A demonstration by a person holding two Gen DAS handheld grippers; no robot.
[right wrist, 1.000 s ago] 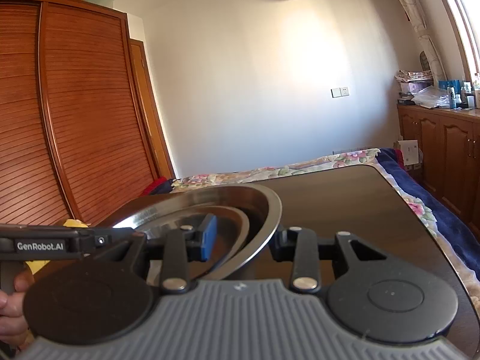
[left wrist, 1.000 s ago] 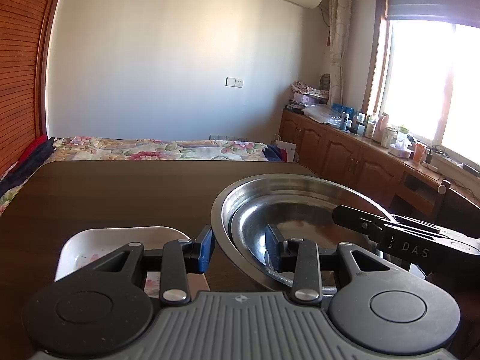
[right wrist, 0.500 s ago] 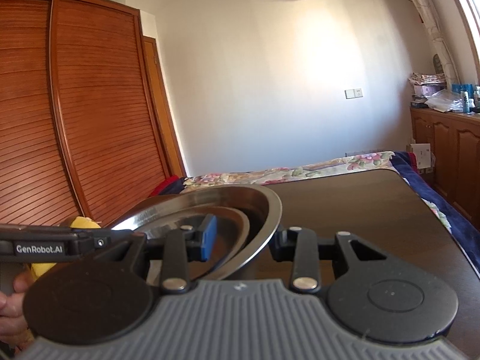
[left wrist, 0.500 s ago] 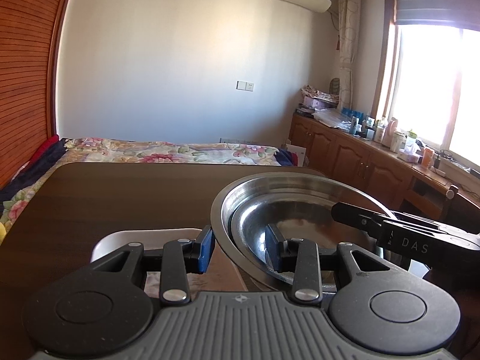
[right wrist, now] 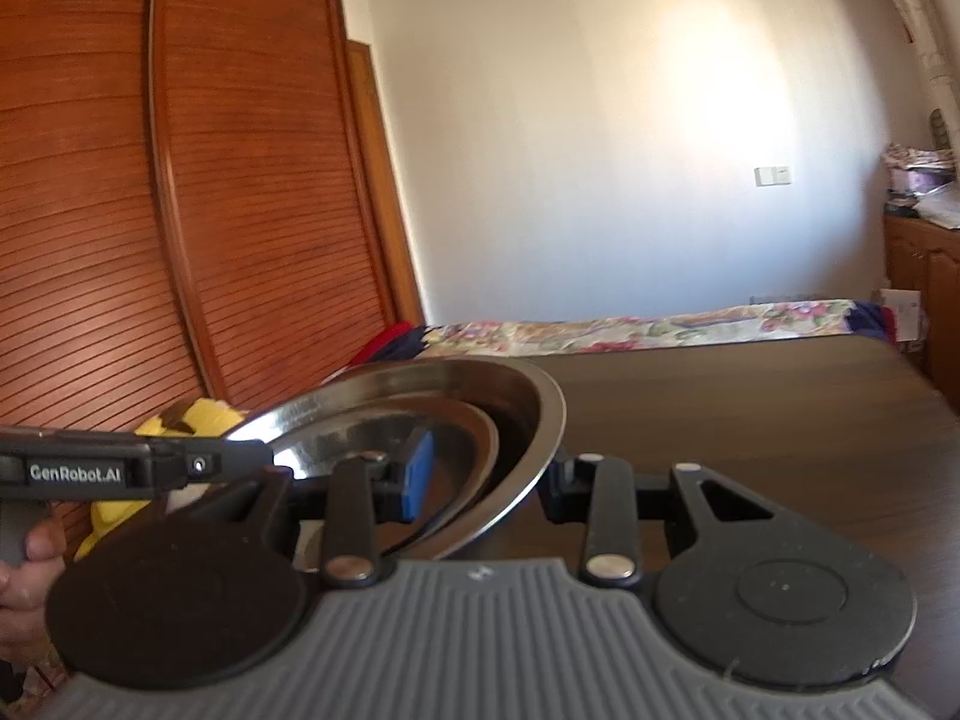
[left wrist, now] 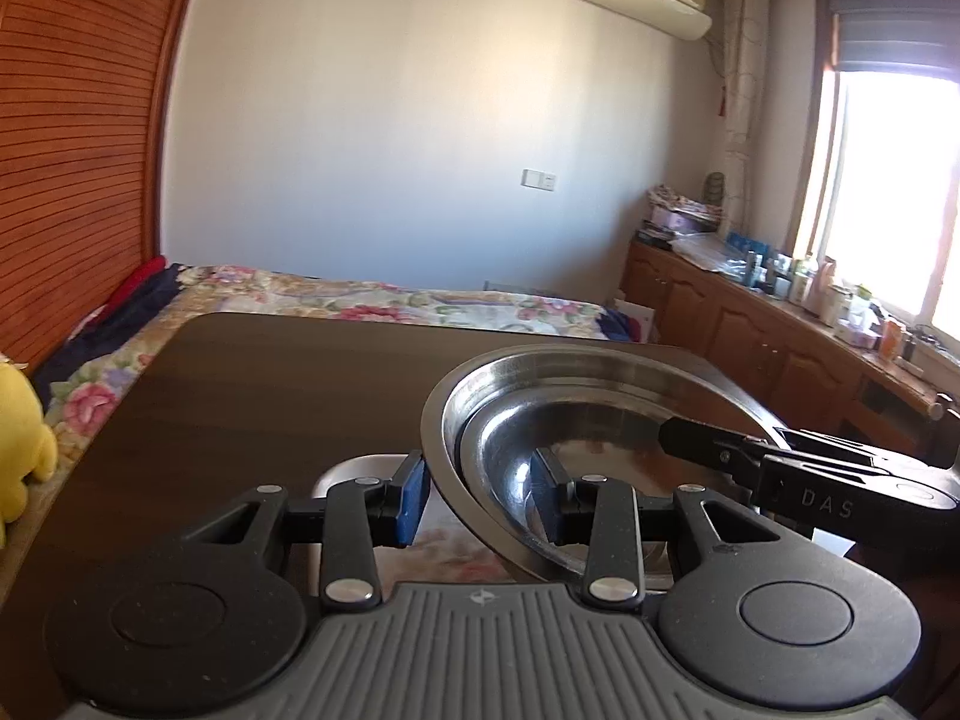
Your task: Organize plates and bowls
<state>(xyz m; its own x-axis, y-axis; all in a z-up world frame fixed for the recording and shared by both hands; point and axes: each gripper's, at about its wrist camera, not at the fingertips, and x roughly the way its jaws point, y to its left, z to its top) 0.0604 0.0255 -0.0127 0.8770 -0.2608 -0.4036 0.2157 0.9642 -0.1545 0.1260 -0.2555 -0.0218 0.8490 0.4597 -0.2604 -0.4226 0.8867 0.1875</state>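
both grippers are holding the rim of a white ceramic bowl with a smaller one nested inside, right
Not ceramic: the bowl is shiny steel, as the left wrist view shows. The rest holds: the left hand-held gripper and right hand-held gripper each straddle its rim, with a smaller bowl nested inside.

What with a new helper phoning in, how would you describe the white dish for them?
Start at the dark wooden table in front of the flowered bed. At its near end, just left of the nested steel bowls, lies the white dish. It alone is white with a flower print inside; the bowls are bare shiny metal.
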